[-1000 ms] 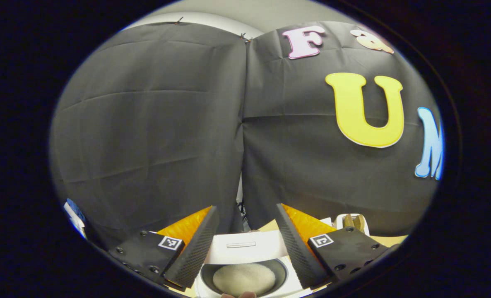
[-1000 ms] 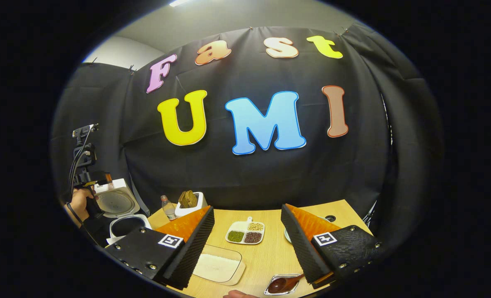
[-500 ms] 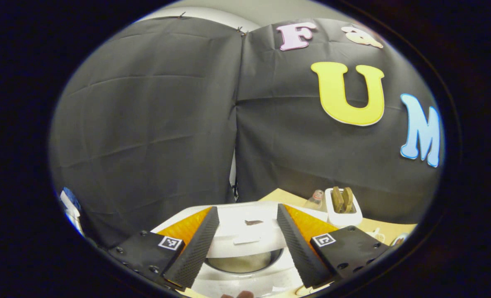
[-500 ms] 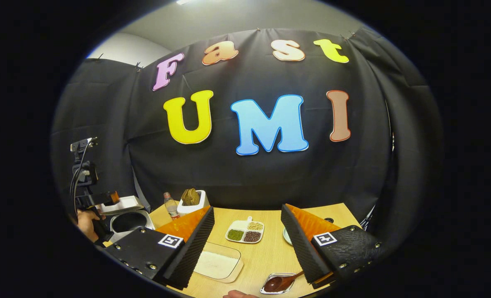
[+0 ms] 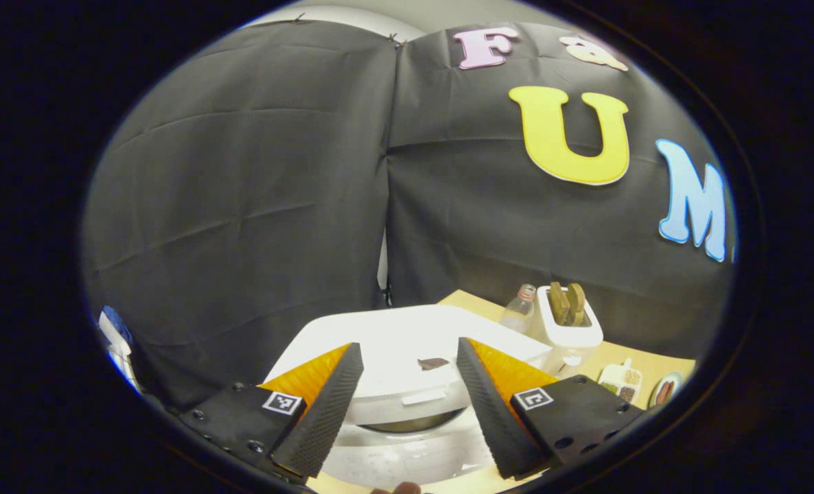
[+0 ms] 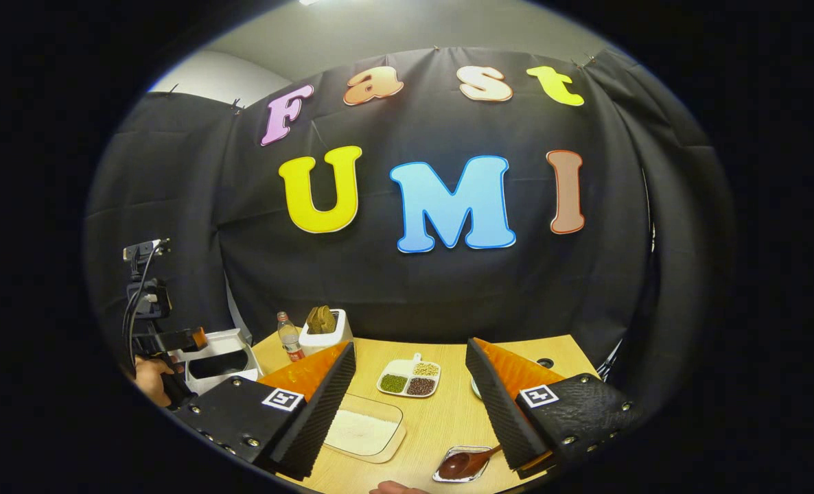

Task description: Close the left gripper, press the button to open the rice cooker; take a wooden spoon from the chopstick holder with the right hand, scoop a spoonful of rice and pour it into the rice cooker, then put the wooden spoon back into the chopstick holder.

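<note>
Left gripper (image 5: 407,405) fingers spread wide, nothing between them, hanging over the front of the white rice cooker (image 5: 407,370). Lid is tilted low over the pot, only a thin dark slot visible under its front edge; can't tell if it's latched, fisheye is poor there. Small dark speck sits on the lid top. Right of the cooker: a clear bottle (image 5: 519,314), then the white chopstick holder (image 5: 566,329) with wooden handles (image 5: 566,303) sticking up, the two just beside each other near the table's back edge. In the right gripper view, right gripper (image 6: 410,412) is also wide open and empty, above the wooden table (image 6: 448,418) mid-area. Under it a clear rice tray (image 6: 366,432) with white rice, near the front-left; a divided dish (image 6: 407,379) of beans farther back; a small tray with a dark spoon (image 6: 465,463) at the front edge, close to the right finger. Bare tabletop between tray and dish, and toward the right rear corner. At far left of that view, a hand (image 6: 149,377) holds the other gripper beside the cooker, at the table's left edge.
</note>
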Motion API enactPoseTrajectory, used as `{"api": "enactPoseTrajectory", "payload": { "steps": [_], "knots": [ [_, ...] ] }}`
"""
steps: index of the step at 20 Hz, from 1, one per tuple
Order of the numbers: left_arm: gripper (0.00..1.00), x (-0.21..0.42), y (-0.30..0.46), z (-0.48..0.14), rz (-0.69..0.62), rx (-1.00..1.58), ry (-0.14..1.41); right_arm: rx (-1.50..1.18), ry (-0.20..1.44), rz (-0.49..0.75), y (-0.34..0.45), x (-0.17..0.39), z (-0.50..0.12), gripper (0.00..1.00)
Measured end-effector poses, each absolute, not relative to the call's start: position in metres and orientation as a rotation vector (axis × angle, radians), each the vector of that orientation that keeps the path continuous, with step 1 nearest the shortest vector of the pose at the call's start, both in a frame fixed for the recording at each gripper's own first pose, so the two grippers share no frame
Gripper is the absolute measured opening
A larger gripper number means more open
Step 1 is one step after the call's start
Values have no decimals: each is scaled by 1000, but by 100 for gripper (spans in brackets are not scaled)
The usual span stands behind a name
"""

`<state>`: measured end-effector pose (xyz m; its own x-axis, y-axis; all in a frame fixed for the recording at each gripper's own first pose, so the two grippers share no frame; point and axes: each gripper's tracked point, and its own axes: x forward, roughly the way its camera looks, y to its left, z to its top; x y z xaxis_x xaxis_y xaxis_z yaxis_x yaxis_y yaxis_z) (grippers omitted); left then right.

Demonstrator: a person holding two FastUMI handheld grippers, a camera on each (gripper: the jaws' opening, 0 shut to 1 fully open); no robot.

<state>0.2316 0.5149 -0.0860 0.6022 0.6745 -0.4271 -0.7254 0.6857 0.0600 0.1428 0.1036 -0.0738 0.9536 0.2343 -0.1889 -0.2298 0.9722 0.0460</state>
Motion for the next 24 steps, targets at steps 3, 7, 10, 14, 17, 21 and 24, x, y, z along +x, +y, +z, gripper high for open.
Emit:
{"api": "enactPoseTrajectory", "payload": {
  "steps": [3,7,10,14,17,21,24],
  "knots": [
    [96,233,515,-85,792,-98,434,17,199,230,103,137,-79,99],
    [96,229,512,-94,765,-92,470,15,224,211,97,129,-89,98],
    [96,226,506,-100,764,-115,499,24,225,194,92,126,-88,98],
    [98,221,505,-104,747,-107,524,28,232,177,88,122,-92,98],
    [96,220,500,-107,739,-121,539,39,239,176,90,119,-95,98],
    [98,215,502,-111,735,-115,563,33,241,179,96,116,-96,98],
    [98,210,500,-111,735,-111,580,21,235,186,101,113,-95,98]
  ]
}}
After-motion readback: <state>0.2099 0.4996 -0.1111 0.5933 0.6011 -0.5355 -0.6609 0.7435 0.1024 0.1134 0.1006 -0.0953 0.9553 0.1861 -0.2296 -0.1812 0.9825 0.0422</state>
